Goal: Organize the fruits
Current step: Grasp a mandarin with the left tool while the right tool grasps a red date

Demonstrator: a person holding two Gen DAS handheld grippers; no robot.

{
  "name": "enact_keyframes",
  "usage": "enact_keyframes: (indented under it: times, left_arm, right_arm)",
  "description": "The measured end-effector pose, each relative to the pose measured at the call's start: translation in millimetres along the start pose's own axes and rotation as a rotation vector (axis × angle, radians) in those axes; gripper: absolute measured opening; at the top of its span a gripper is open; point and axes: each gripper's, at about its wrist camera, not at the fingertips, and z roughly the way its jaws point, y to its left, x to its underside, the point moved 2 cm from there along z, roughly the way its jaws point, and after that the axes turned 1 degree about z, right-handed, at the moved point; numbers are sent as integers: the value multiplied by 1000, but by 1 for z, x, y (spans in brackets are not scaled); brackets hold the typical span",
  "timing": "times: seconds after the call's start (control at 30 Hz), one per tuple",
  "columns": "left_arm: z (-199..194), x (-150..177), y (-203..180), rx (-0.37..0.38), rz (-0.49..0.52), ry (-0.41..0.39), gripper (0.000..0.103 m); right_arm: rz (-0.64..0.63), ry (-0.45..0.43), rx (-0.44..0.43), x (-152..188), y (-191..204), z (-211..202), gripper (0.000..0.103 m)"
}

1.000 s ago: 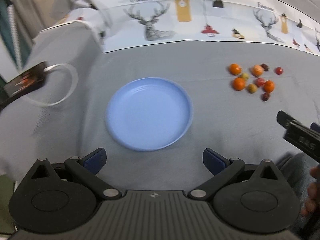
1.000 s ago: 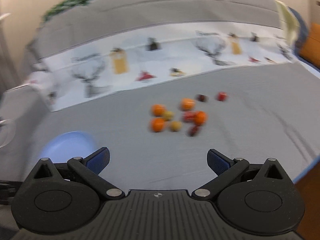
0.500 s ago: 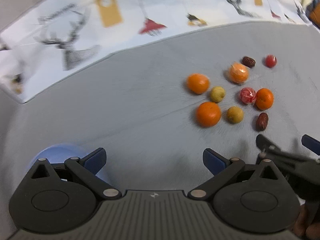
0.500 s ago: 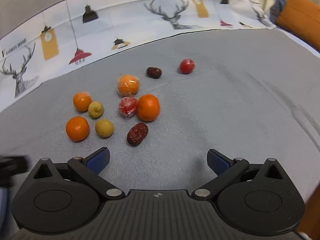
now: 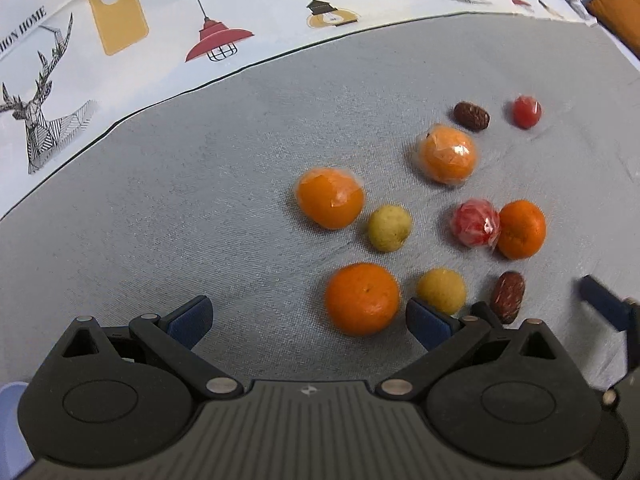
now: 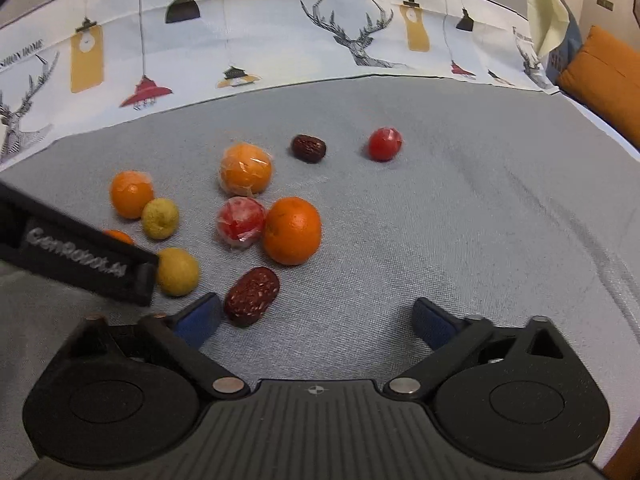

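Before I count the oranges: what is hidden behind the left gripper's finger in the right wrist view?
Behind the left gripper's finger only an orange sliver shows. The left wrist view shows it whole: an unwrapped orange on the grey cloth.

Four oranges [image 5: 362, 298], two of them in clear wrap; two yellow fruits [image 5: 389, 227]; two red wrapped fruits [image 5: 475, 223]; two dates [image 5: 507, 297]; ten pieces in all

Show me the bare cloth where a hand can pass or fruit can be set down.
Free: the grey cloth between the patterned strip and the wrapped orange, and the wide stretch in the right wrist view right of the small red fruit toward the orange cushion. Crowded: the fruit cluster around the wrapped red fruit, where both grippers converge.
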Motion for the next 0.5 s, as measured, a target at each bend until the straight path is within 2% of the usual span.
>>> enact_keyframes:
  times: [0.03,0.07,0.1,0.13,0.23,0.3,0.43,0.5]
  left_arm:
    - [-2,-1,1,4,-10,-18,99]
    - [-5,-2,1,16,-18,-42,84]
    - [-7,-3,1,39,-17,-50,53]
    - [-7,-5,0,65,-17,-34,37]
    - [-13,-3,2,67,-41,-31,38]
    - [-24,2,5,47,-49,-35,38]
    - [-67,22,21,1,-110,-27,38]
    - [-93,39,32,-28,-140,1,38]
  right_arm:
    - [-12,-10,-8,1,2,-2,80]
    - [-27,-23,-26,1,4,-4,58]
    - [-43,-40,-50,2,7,-6,39]
    - [-55,-54,-71,2,10,-9,23]
    - [-35,-57,-85,0,7,-11,23]
    - [-10,-74,-31,-1,0,-11,23]
    - [70,-118,31,-7,-17,-14,23]
    - [82,-131,21,-8,-20,-18,23]
